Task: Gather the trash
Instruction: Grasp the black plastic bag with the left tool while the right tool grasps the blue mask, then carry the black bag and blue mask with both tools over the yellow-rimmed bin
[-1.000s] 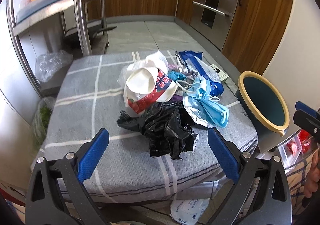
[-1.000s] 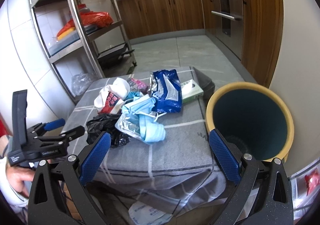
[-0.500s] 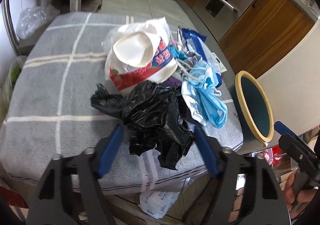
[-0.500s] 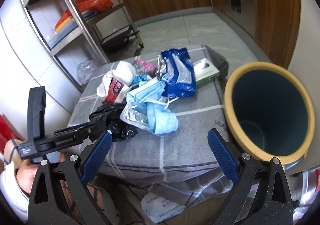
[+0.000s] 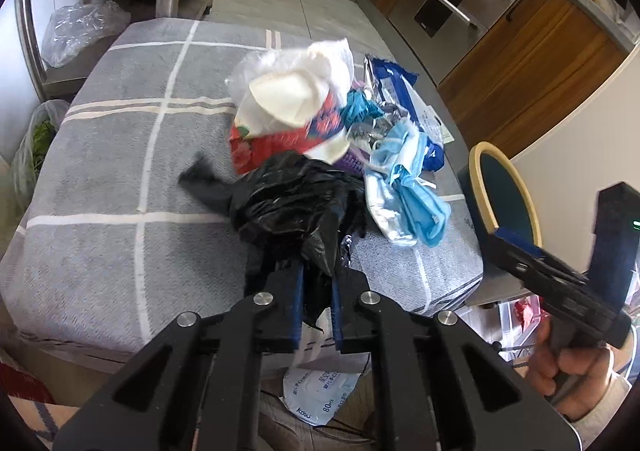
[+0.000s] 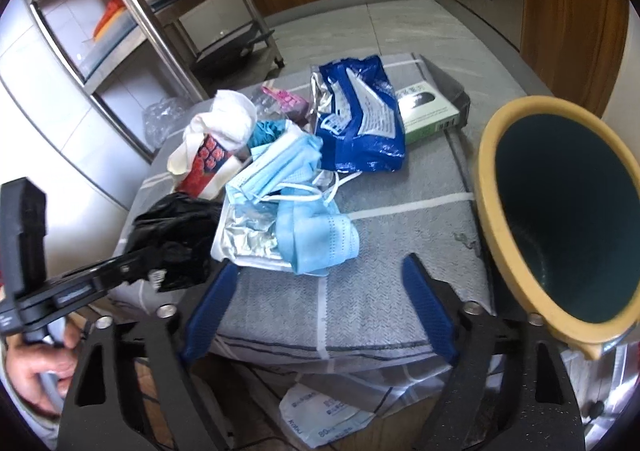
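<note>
A pile of trash lies on the grey checked cloth (image 5: 100, 179). My left gripper (image 5: 316, 283) is shut on the crumpled black plastic bag (image 5: 296, 207) at the near edge of the pile; the bag also shows in the right wrist view (image 6: 176, 227). Behind it lie a crushed red-and-white paper cup (image 5: 288, 119), blue face masks (image 6: 304, 211) on a foil wrapper and a blue wipes pack (image 6: 356, 119). My right gripper (image 6: 320, 283) is open and empty, just before the masks. The dark bin with a tan rim (image 6: 560, 211) stands at the right.
A green-and-white box (image 6: 432, 111) lies at the cloth's far right corner. A white wipes pack (image 5: 320, 391) lies on the floor below the front edge. A steel shelf rack (image 6: 132, 11) stands at the left, wooden cabinets behind.
My left gripper moved forward and closed on the black bag, which has lifted and shifted. My right gripper moved closer to the masks and bin, still open.
</note>
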Tool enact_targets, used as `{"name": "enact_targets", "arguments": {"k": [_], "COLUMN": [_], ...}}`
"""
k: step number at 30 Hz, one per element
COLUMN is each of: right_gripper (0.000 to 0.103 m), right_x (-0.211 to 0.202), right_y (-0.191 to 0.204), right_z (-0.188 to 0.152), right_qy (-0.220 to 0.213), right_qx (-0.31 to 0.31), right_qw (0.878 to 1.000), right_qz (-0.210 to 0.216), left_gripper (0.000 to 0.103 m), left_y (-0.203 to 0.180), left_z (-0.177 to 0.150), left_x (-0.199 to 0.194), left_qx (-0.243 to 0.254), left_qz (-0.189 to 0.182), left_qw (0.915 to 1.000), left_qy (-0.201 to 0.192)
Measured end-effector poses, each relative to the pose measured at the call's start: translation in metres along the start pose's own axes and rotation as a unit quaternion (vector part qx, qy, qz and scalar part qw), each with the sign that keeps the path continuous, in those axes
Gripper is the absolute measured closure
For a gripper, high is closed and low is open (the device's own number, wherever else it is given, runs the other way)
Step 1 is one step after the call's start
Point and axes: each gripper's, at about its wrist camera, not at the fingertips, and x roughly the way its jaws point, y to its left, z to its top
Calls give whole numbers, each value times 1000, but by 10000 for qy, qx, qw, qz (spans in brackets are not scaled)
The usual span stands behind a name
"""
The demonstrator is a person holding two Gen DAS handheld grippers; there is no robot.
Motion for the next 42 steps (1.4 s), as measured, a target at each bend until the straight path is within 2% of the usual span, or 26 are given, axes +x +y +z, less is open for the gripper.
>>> {"name": "enact_targets", "arguments": {"k": [6, 8, 10, 12, 14, 18, 21, 27, 36, 38, 42], "right_gripper": [28, 31, 37, 55, 66, 78, 84, 88, 89, 89, 89], "right_x": [29, 40, 47, 51, 51, 42, 26, -6, -38, -44, -57], "right_y": [3, 5, 6, 5, 5, 9, 13, 15, 3, 1, -9], "right_z": [4, 4, 3, 1, -1, -3, -7, -10, -12, -12, -5], "right_qy": [227, 322, 402, 485, 511, 485, 408, 180, -47, -197, -568], "right_qx": [13, -18, -35, -49, -67, -150, -255, -291, -167, -183, 50], "right_qw": [9997, 9994, 9991, 9988, 9987, 9986, 9986, 9988, 9997, 9996, 9981], "right_qz": [111, 91, 82, 70, 44, 119, 227, 348, 195, 92, 250], "left_gripper": [93, 93, 93, 93, 93, 93, 93, 93, 94, 94, 94], "left_y": [5, 4, 3, 3, 2, -2, -8, -18, -26, -27, -31], "left_z": [-1, -1, -3, -4, -4, -4, -6, -7, -8, -7, -7], "left_x": [-10, -12, -16, -20, -24, -33, -42, -47, -58, -60, -61], "left_qx": [-9, 39, 101, 140, 161, 242, 371, 569, 682, 686, 745], "left_qz": [80, 98, 137, 164, 164, 149, 128, 164, 19, -10, -31], "left_qw": [9999, 9999, 9997, 9996, 9994, 9986, 9976, 9957, 9928, 9923, 9913], "left_qy": [-111, -113, -151, -209, -276, -440, -573, -712, -983, -1031, -1084]}}
